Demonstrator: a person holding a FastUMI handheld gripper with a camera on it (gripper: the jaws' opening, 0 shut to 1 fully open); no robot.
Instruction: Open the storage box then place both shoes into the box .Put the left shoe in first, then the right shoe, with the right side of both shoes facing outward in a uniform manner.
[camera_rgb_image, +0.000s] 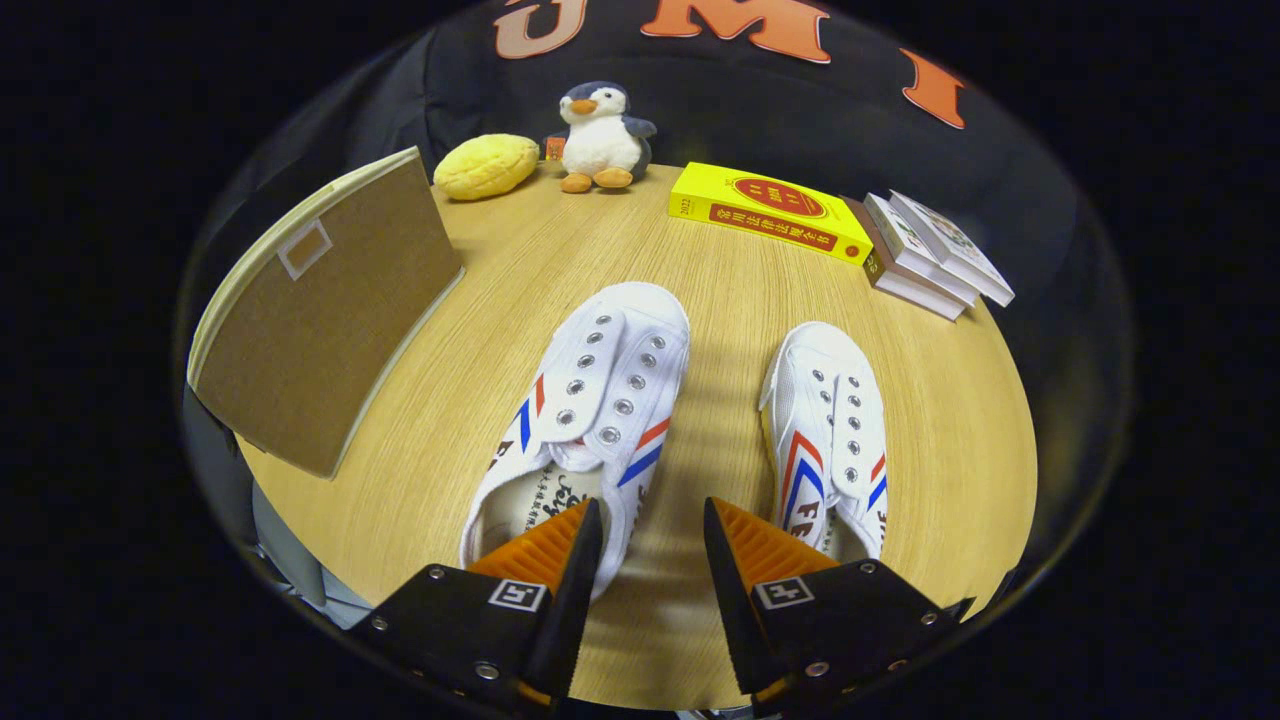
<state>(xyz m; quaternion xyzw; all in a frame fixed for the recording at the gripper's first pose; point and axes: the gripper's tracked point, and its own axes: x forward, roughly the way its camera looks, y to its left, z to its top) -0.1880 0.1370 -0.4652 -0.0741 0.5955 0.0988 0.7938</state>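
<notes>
Two white canvas shoes with red and blue stripes lie on the round wooden table (470, 330), toes pointing away from me. The left shoe (590, 400) lies just ahead of my left finger, which overlaps its heel opening. The right shoe (830, 430) lies ahead of my right finger, its heel hidden behind that finger. My gripper (652, 530) hovers open above the gap between the two heels, with nothing between its fingers. A brown fabric storage box (320, 310) with a pale rim and a small label window stands to the left of the shoes, its lid side facing me.
Beyond the shoes lie a yellow book (765, 210) and a stack of white books (930, 255) to its right. A plush penguin (600, 135) and a yellow bun-shaped toy (486, 165) sit at the table's far edge.
</notes>
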